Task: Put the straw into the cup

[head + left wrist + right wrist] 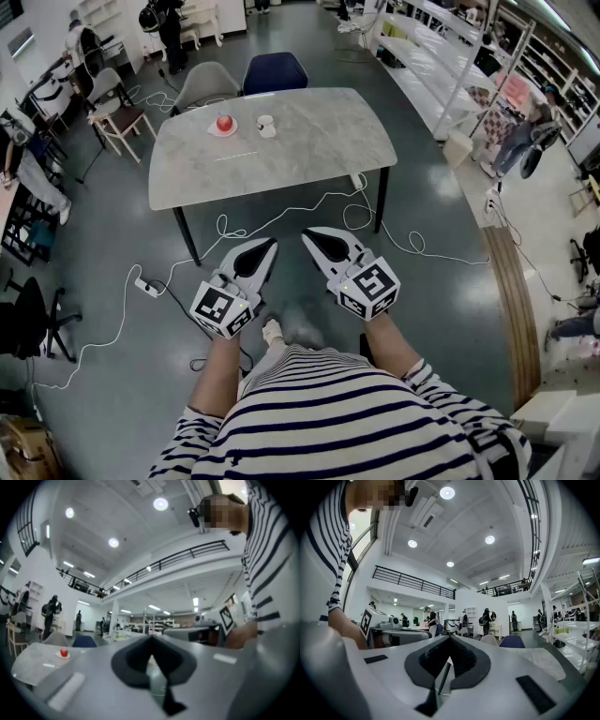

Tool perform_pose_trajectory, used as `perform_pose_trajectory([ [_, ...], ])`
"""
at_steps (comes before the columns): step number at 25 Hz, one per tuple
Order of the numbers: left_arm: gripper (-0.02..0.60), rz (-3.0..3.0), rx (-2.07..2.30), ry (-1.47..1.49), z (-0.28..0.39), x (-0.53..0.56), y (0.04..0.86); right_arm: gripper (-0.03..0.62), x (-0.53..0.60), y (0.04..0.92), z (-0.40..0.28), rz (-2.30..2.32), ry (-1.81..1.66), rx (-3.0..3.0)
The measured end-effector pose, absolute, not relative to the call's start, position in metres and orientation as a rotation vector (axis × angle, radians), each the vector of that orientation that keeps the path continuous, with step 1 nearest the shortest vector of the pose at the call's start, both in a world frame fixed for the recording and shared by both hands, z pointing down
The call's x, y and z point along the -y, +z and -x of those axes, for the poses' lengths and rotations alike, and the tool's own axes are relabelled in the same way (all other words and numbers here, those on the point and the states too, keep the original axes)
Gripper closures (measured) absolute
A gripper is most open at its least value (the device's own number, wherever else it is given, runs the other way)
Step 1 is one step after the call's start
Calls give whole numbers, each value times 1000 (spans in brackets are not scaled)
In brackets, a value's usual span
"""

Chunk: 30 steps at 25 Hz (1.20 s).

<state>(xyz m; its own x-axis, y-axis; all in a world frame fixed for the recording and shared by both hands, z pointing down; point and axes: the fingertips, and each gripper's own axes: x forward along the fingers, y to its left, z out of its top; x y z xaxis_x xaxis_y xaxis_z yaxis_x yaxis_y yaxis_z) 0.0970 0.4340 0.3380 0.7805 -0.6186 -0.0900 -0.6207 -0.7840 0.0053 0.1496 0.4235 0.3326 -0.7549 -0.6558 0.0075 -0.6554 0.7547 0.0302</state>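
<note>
Cables (281,216) before table (309,150) with cup (266,126) (chairs (274,71) behind)

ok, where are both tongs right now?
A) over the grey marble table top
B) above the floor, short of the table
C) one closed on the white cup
B: the head view shows the left tongs and right tongs over the dark floor, short of the grey marble table, far from the small white cup.

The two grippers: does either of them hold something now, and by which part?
Nothing is held: the left gripper and the right gripper are both shut and empty.
</note>
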Motion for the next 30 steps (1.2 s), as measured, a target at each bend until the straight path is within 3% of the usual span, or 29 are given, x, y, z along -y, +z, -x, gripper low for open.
perform_pose_trajectory([
  [30,575,2979,-1071,153,-103,-445,353,588,-429,341,-158,-1105,37,2960],
])
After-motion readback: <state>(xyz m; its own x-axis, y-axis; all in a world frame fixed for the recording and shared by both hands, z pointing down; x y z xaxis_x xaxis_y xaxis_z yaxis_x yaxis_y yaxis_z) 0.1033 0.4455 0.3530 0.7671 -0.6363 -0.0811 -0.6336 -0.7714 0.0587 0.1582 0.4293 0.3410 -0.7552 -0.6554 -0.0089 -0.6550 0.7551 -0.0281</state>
